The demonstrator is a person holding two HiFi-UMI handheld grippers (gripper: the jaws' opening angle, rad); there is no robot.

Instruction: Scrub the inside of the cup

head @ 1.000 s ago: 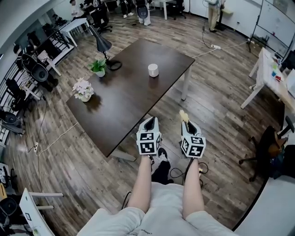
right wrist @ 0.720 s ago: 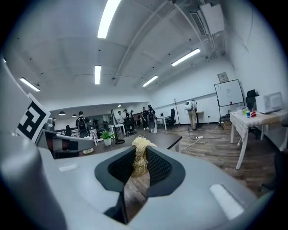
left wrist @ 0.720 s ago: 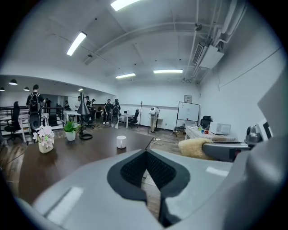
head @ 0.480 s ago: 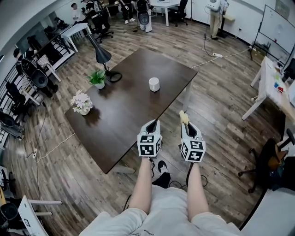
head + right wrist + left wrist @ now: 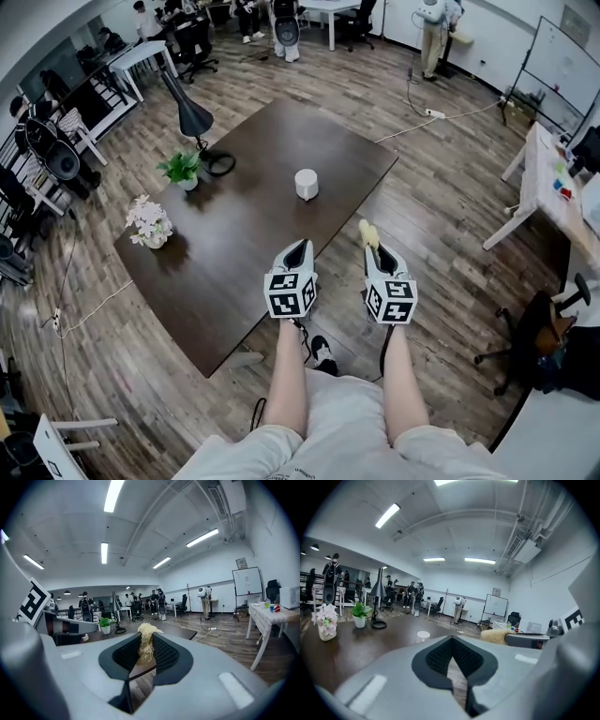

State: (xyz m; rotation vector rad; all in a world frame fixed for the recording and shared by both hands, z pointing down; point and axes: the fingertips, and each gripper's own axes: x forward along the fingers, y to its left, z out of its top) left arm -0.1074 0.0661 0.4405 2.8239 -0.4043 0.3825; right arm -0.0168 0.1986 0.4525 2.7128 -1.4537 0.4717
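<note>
Dark brown table bears the small white cylindrical cup, well ahead; the left hand-held gripper is clenched, empty; the right hand-held gripper grasps a pale fibrous scrubber. Unsteadied, the cup could topple under scrubbing.

Dark table with white cup, black desk lamp, potted plant and vase of flowers.

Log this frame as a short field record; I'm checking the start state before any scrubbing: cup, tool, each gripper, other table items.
cup: white cup, upright on the dark table, untouched
left gripper: jaws together, empty, apart from the cup
right gripper: shut on a straw-coloured scrubber, apart from the cup
other items: lamp, potted plant, flower vase
</note>
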